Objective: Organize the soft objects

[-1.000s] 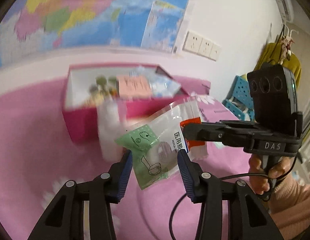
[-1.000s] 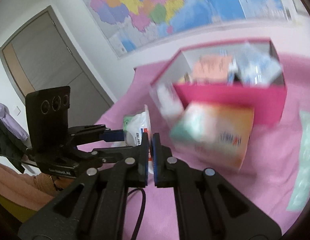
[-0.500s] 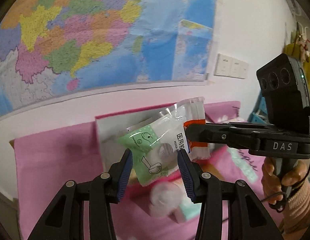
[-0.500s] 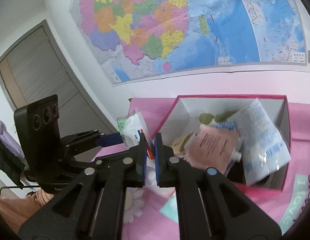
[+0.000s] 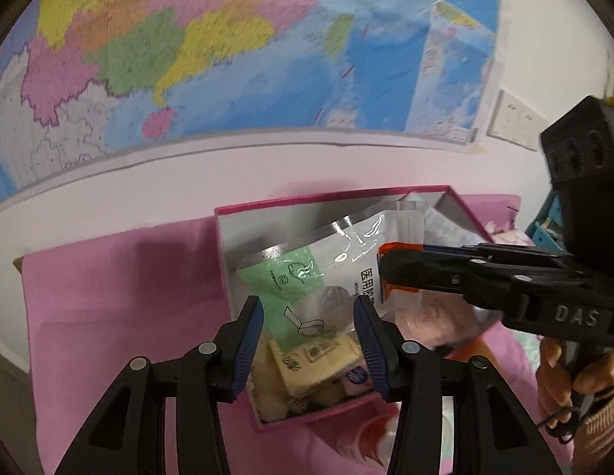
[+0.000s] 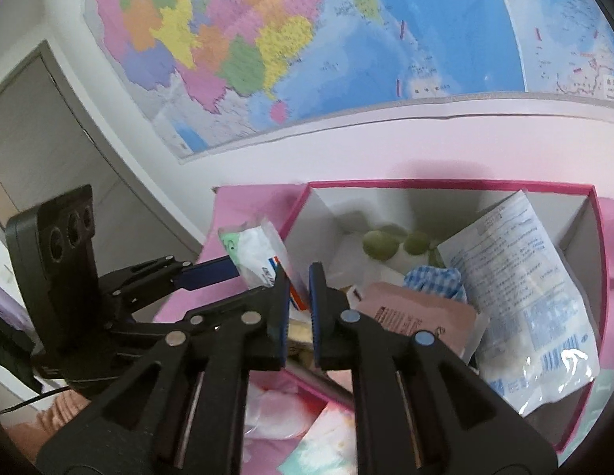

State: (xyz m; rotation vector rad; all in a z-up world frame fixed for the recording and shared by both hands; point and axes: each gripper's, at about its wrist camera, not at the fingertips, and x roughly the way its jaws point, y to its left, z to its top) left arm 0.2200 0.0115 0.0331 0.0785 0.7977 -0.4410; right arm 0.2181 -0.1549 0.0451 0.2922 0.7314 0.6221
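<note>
A clear plastic packet with a green card and a tape roll [image 5: 307, 281] hangs over the open pink box [image 5: 243, 210]. In the right wrist view the packet [image 6: 259, 253] is at the box's left wall [image 6: 307, 213]. My right gripper [image 6: 298, 301] has its jaws slightly parted around the packet's red-striped edge; in the left wrist view it [image 5: 386, 273] comes in from the right. My left gripper [image 5: 309, 340] is open, its blue pads on either side of the packet's lower end without touching.
The box holds a large white packet [image 6: 520, 293], a pink packet [image 6: 417, 312], blue checked cloth [image 6: 437, 281], green round items [image 6: 382, 241] and cream packs [image 5: 315, 360]. Pink cloth [image 5: 109, 297] covers the table. More soft packs [image 6: 326, 443] lie in front of the box. A wall map [image 6: 346, 39] hangs behind.
Both grippers have carried the packet forward and over the box. My right gripper's jaws, tightly shut before, now stand a little apart.
</note>
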